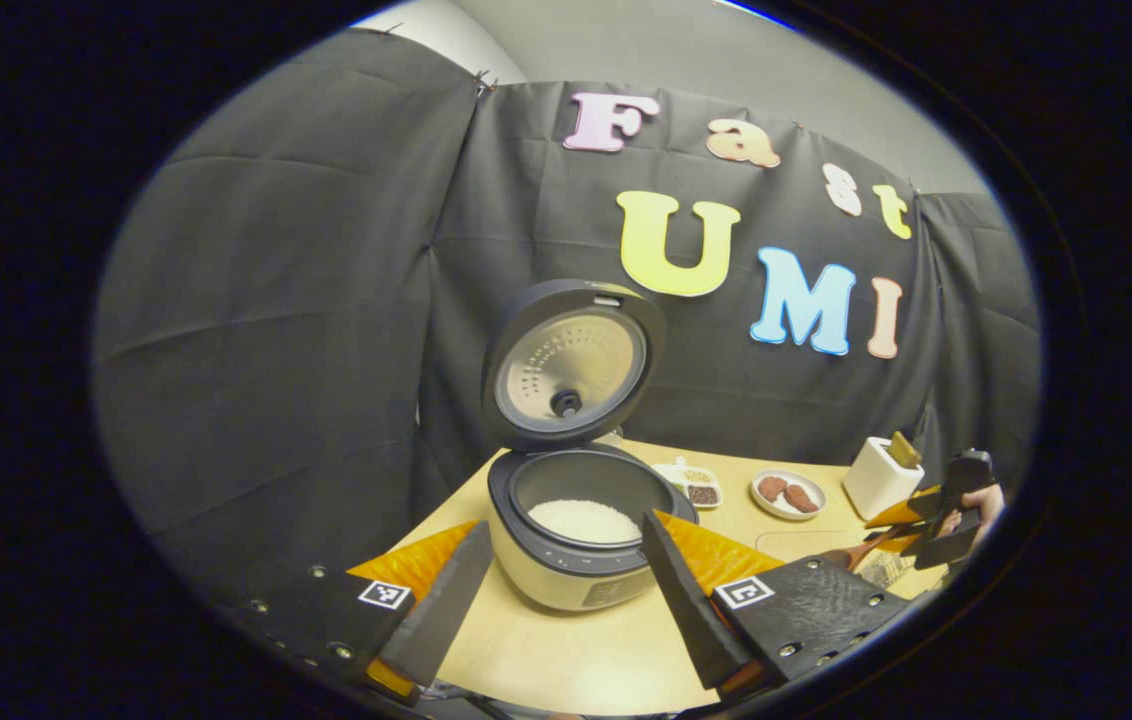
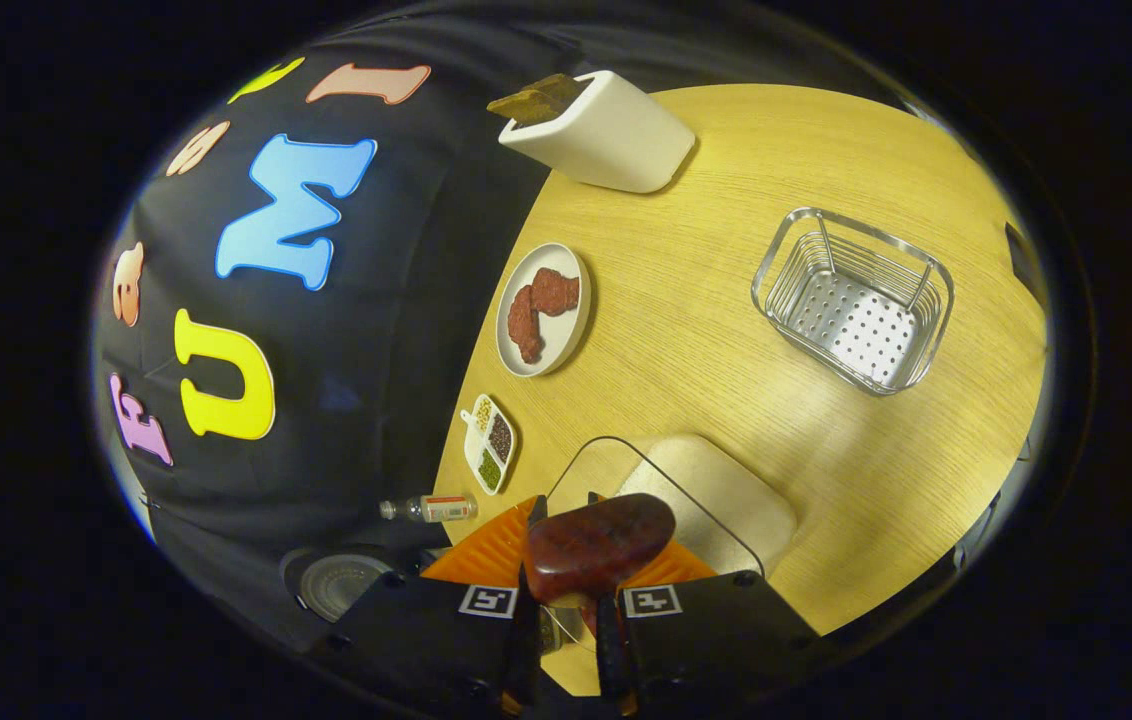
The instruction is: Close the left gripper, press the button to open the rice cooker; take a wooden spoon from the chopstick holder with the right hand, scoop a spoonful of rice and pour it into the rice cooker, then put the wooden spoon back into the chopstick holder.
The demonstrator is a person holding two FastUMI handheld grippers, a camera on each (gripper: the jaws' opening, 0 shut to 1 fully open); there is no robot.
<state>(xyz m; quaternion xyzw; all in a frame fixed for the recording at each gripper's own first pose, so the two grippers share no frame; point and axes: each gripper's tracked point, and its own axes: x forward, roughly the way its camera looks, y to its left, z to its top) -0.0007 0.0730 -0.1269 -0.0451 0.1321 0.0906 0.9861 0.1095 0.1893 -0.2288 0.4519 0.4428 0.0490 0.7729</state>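
The rice cooker (image 1: 566, 560) stands open on the table, its lid (image 1: 571, 365) tipped up and white rice (image 1: 581, 520) in its pot. My left gripper (image 1: 566, 610) hangs in front of it, open, the cooker framed between its fingers without touching them. My right gripper (image 2: 566, 565) is shut on the wooden spoon (image 2: 601, 545), whose dark bowl juts out over a clear shallow container (image 2: 716, 490) with pale contents. From the left gripper view that right gripper (image 1: 946, 515) is at the far right in a hand, spoon (image 1: 851, 553) pointing left. The white chopstick holder (image 2: 606, 130) stands at the table's far edge.
A wire metal basket (image 2: 851, 300) sits to the right of the container. A plate (image 2: 566, 340) of red-brown pieces, a small divided dish (image 2: 489, 442) and a little bottle (image 2: 431, 509) line the table's edge by the wall. The chopstick holder (image 1: 881, 478) holds a wooden piece.
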